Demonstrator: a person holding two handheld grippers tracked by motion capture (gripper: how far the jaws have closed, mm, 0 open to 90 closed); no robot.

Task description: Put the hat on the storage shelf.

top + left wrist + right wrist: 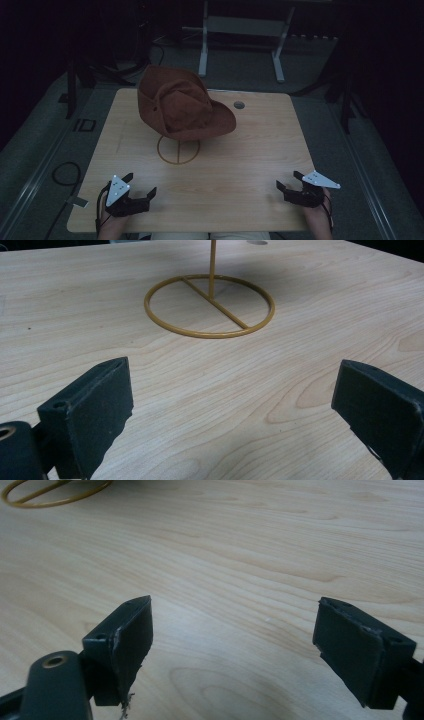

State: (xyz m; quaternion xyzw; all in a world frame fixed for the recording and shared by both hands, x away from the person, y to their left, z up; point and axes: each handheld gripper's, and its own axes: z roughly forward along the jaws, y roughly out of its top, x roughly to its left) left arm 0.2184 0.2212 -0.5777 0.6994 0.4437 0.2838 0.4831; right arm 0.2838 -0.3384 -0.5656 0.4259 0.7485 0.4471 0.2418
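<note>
A brown wide-brimmed hat sits on a gold wire stand whose ring base rests mid-table. The same ring base and its thin upright post lie ahead in the left gripper view. My left gripper is open near the table's front left corner, with nothing between its jaws. My right gripper is open near the front right edge, also empty. In the right gripper view an arc of the ring base shows at the top left, far from the jaws.
The light wooden table has a round cable hole at the back right of the hat. Dark floor surrounds it, with a white frame leg behind and a cable loop on the floor at left.
</note>
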